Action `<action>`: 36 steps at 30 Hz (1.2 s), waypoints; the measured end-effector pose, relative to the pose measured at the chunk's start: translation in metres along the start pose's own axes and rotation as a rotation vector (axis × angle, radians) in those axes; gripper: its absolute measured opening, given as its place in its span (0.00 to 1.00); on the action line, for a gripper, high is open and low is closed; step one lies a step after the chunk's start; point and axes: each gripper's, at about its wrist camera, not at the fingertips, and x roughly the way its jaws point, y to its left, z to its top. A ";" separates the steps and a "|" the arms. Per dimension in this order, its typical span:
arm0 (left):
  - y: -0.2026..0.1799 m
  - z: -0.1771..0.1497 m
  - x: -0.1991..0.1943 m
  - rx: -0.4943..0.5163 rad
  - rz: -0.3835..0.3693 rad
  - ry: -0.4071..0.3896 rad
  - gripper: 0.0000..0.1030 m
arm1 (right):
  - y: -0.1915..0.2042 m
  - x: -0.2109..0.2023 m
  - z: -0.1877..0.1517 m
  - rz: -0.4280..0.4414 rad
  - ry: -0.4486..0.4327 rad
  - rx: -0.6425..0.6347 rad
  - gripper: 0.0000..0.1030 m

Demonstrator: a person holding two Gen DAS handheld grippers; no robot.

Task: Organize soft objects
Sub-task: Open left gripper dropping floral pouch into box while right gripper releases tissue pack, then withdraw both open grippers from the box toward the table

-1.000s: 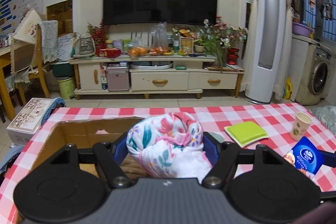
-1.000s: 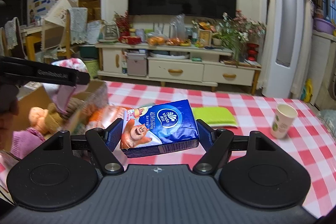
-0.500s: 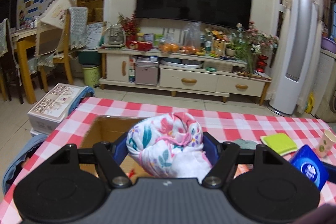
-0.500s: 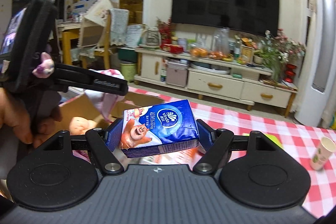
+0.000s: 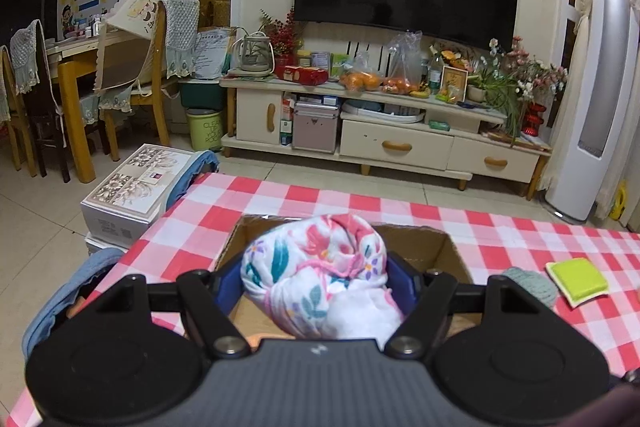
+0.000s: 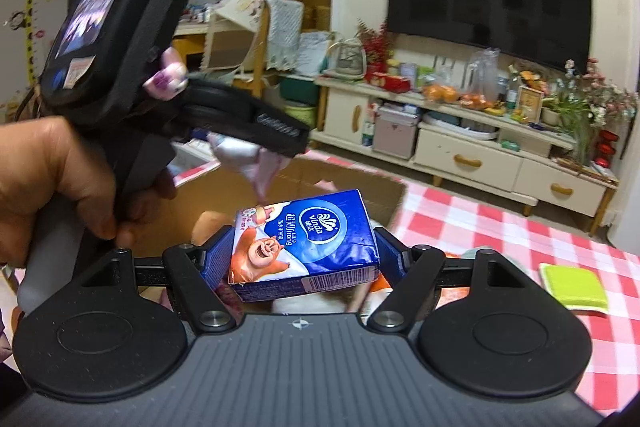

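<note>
Over the open cardboard box on the checked bench, we have both loads in the air at once. Our left gripper has its jaws closed on the floral cloth bundle, which bulges above and ahead of the blue pads and hangs directly above the box's mouth. Our right gripper has its jaws clamped on the two short ends of the blue tissue pack, held level and printed face up, just this side of the box's near edge; in the right wrist view the box lies behind the pack.

We judge the step in hand to be the drop-off: two soft things carried to the box, neither yet let go. A doll or similar toy seems to lie in the box already, though it is mostly hidden behind the jaws. The next move calls for lowering the bundle inside the box walls and parting the left jaws, then clearing that gripper away so the tissue pack can follow. The two grippers are close together over the box, so we would take them one at a time.

Beside the box, to its right, a green sponge and a grey-blue soft item lie on the bench, not yet gathered.
</note>
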 end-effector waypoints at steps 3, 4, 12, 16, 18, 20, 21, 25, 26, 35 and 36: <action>0.000 -0.001 0.003 0.006 0.008 0.009 0.69 | 0.004 0.010 0.001 0.011 0.014 -0.013 0.89; 0.000 -0.001 0.003 0.010 0.012 0.011 0.70 | 0.005 0.012 0.001 0.013 0.019 -0.019 0.90; -0.007 0.000 0.005 0.049 0.048 0.008 0.80 | 0.008 0.008 0.002 0.036 0.025 -0.013 0.99; -0.014 0.001 0.003 0.070 0.057 -0.002 0.84 | 0.005 -0.006 -0.001 0.015 0.006 0.011 0.99; -0.018 0.001 0.002 0.077 0.052 -0.003 0.85 | 0.002 -0.012 -0.003 0.002 0.000 0.028 0.99; -0.022 0.001 0.002 0.085 0.048 -0.005 0.87 | -0.002 -0.019 -0.005 -0.012 -0.006 0.045 1.00; -0.024 0.000 0.001 0.088 0.047 -0.006 0.88 | -0.003 -0.021 -0.006 -0.022 -0.008 0.054 1.00; -0.033 0.000 0.000 0.098 0.039 -0.008 0.89 | -0.013 -0.029 -0.012 -0.055 -0.009 0.097 1.00; -0.035 0.000 0.000 0.100 0.038 -0.009 0.90 | -0.015 -0.030 -0.013 -0.063 -0.010 0.109 1.00; -0.061 -0.002 0.001 0.136 0.016 -0.007 0.91 | -0.032 -0.039 -0.021 -0.125 -0.015 0.182 1.00; -0.064 -0.002 0.001 0.141 0.013 -0.006 0.91 | -0.033 -0.040 -0.022 -0.130 -0.014 0.188 1.00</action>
